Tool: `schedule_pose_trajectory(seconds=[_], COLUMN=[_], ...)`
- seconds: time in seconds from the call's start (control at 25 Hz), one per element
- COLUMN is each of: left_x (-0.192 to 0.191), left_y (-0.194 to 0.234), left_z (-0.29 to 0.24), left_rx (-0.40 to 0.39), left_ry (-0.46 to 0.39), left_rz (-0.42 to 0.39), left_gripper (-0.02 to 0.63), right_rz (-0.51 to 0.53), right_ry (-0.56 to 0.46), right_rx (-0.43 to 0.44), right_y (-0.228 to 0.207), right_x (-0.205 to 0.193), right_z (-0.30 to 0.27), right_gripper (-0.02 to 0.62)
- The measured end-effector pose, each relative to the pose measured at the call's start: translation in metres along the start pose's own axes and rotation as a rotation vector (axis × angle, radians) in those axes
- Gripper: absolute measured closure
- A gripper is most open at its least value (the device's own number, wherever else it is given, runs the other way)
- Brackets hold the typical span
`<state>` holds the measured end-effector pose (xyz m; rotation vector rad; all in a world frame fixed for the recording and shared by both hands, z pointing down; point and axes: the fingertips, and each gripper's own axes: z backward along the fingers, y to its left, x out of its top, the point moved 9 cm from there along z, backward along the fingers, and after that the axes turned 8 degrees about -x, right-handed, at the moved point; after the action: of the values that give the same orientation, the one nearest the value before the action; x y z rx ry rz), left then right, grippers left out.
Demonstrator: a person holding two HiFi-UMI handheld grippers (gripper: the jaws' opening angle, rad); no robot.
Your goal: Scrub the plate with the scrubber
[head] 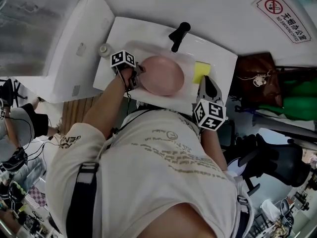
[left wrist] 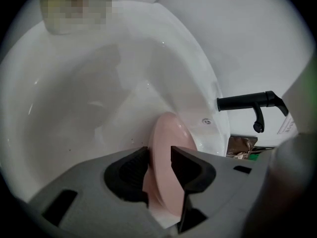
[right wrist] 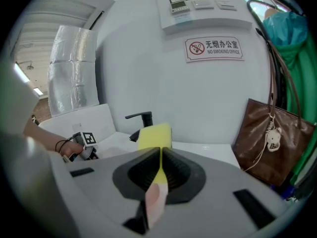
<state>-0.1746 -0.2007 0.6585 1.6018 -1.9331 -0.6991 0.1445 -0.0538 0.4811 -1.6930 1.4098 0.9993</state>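
A pink plate [head: 161, 76] lies in the white sink [head: 124, 38]. My left gripper [head: 136, 76] is at the plate's left rim. In the left gripper view the plate [left wrist: 166, 133] shows edge-on, and its rim runs between the jaws of my left gripper [left wrist: 159, 155]; the jaws stand apart and do not clamp it. The sink bowl [left wrist: 74, 83] fills the space behind it. My right gripper [head: 205, 83] hovers at the sink's right side, shut on the yellow scrubber [head: 201, 71]. In the right gripper view the scrubber [right wrist: 154, 135] is squeezed thin between the pads of my right gripper [right wrist: 160, 155].
A black faucet [head: 178, 33] [left wrist: 247, 102] [right wrist: 141, 118] stands at the back of the sink. A brown bag [head: 257, 78] [right wrist: 270, 143] and a green bag [head: 297, 98] hang to the right. A no-smoking sign [right wrist: 214, 48] is on the wall. A white unit [head: 74, 33] adjoins the sink's left.
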Motion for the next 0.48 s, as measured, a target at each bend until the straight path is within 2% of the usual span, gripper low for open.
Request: schedule_pose_trajectory(seconds=[0.16,0.4,0.48], left_x=[0.005,0.009,0.006], left_y=[0.002,0.006,0.009], left_z=[-0.012,-0.027,-0.029], left_rx=[0.018,-0.009,-0.001], left_ry=[0.077,0.142,0.161], left_rz=[0.017,0.085,0.100], left_gripper=[0.454,0.457,0.520], right_rz=[-0.013,-0.014,-0.012], right_ry=[0.000,0.003,0.010], right_rx=[-0.020,-0.025,-0.025], right_y=[-0.001,0.001,0.001], right_x=[0.001,0.001,-0.001], right_z=[-0.001,-0.002,-0.001], right_gripper=[0.558,0.558,0.558])
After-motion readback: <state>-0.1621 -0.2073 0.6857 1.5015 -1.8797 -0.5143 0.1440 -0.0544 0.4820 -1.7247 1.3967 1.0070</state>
